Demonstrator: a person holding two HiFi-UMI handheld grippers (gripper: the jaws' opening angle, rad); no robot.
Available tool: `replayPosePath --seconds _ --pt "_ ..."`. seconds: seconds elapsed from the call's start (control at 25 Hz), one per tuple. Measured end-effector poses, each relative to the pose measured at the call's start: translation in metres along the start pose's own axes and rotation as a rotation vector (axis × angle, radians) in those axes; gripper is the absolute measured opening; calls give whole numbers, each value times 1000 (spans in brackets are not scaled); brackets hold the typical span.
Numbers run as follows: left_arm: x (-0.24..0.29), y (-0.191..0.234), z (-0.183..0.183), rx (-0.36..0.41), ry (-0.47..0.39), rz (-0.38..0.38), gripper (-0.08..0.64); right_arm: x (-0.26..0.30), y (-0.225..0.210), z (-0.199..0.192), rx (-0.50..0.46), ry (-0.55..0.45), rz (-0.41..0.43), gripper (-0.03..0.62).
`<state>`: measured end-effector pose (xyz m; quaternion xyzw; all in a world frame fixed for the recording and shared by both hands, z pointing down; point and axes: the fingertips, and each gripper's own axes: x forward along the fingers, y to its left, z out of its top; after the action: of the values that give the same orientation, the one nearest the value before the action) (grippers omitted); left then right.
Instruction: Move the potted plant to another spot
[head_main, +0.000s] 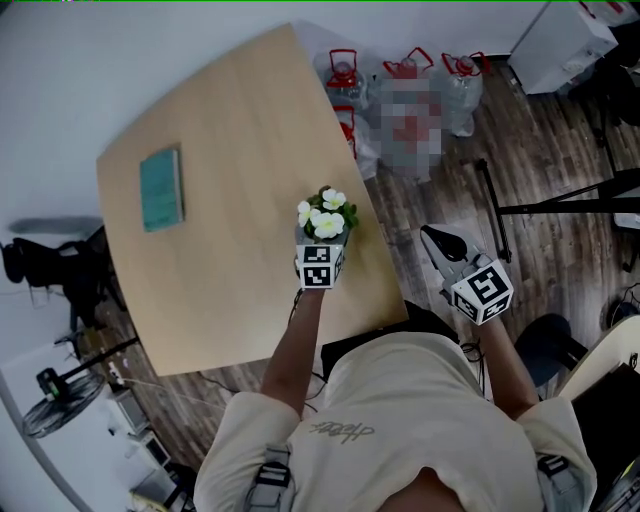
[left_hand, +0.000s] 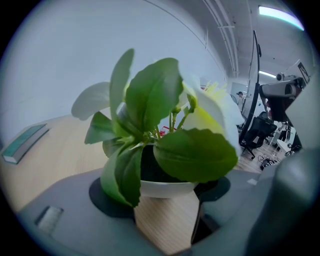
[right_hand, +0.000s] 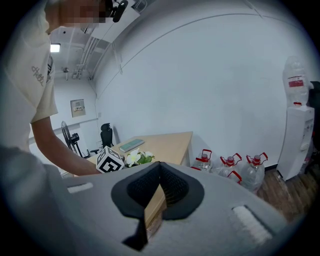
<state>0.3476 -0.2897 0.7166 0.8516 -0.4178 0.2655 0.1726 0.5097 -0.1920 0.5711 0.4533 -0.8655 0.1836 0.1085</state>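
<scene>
The potted plant (head_main: 325, 215), white flowers and green leaves in a small white pot (left_hand: 167, 187), is at the right edge of the wooden table (head_main: 230, 280). My left gripper (head_main: 322, 243) is shut on the pot, whose rim sits between the two dark pads. Whether the pot rests on the tabletop cannot be told. My right gripper (head_main: 432, 238) hangs off the table over the floor, shut and empty, its tips meeting (right_hand: 160, 167). In the right gripper view the plant (right_hand: 137, 157) shows beside the left marker cube (right_hand: 110, 160).
A teal book (head_main: 161, 188) lies at the table's far left. Several water bottles (head_main: 400, 75) stand on the floor beyond the table, near a water dispenser (right_hand: 299, 135). A black stand (head_main: 560, 205) is at the right, a fan (head_main: 60, 395) and chair (head_main: 40, 265) at the left.
</scene>
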Motion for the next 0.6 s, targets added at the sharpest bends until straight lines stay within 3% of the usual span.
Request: replayPosePath --seconds 0.6 --pt "9 0 -3 53 7 45 362 1 -5 0 11 12 5 2"
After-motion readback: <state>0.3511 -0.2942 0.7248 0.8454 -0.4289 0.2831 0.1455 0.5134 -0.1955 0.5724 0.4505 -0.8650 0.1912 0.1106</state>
